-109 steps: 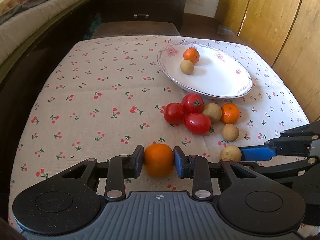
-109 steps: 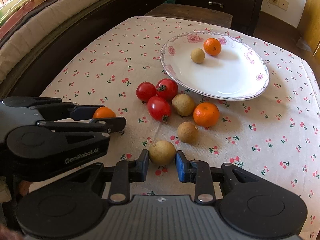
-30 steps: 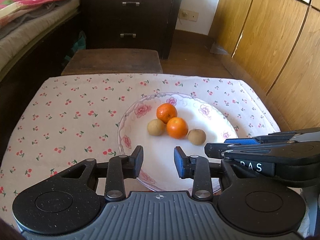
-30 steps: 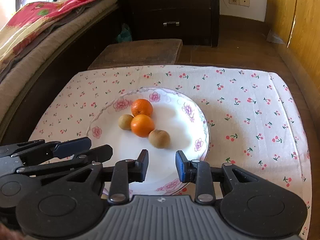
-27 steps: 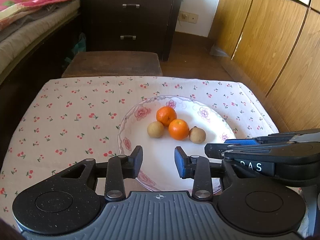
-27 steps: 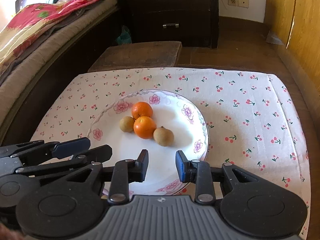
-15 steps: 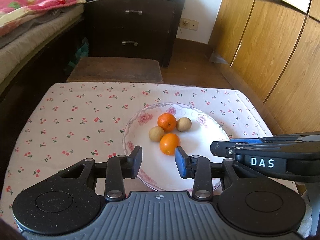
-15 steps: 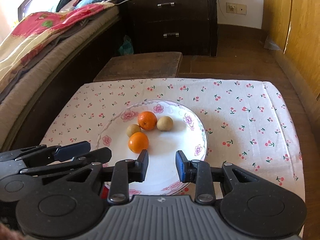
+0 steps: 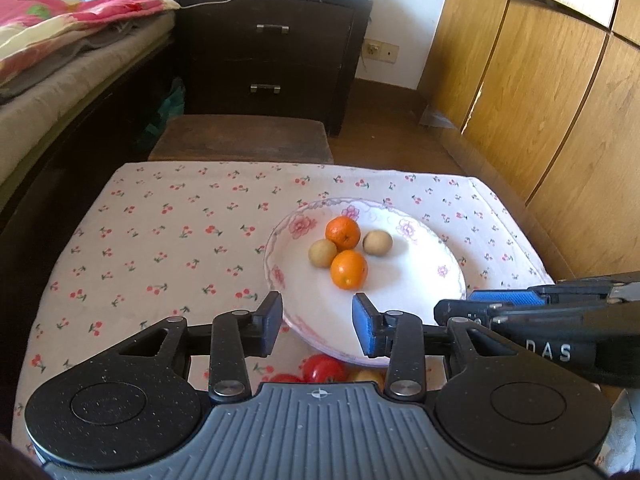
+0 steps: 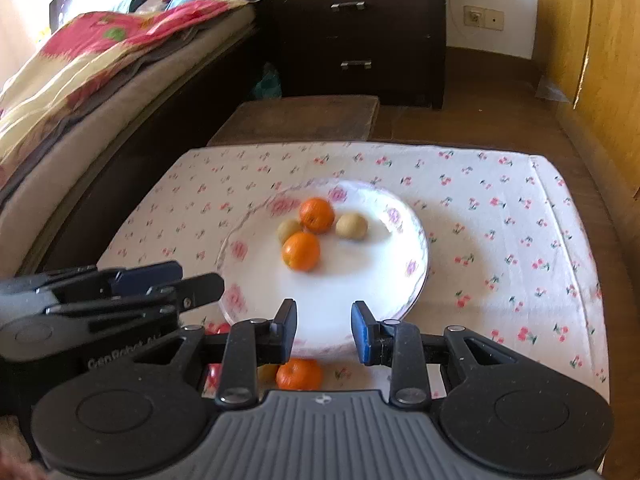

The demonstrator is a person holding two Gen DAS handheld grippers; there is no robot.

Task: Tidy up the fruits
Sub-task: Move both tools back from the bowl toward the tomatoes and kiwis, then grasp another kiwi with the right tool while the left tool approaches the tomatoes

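Ahead of the left gripper [image 9: 316, 318], jaws wide apart and empty: floral plate [image 9: 416, 300] holding two oranges [image 9: 349, 269], two longans [image 9: 322, 253] | beneath it: two tomatoes [image 9: 322, 368], one longan | right wrist view: right gripper [image 10: 324, 330] likewise spread and empty, plate ahead with the same four fruits, one orange [image 10: 299, 374] below its fingers, left gripper to its left.

Left wrist view: plate [image 9: 424, 276] at frame centre on the tablecloth [image 9: 160, 240], holding four fruits; two oranges [image 9: 342, 233] [image 9: 348, 269] mid-cluster, one round fruit [image 9: 322, 253] left, another [image 9: 377, 243] right. Tomato [image 9: 323, 368] below the plate. Dresser [image 9: 272, 52] at upper centre.
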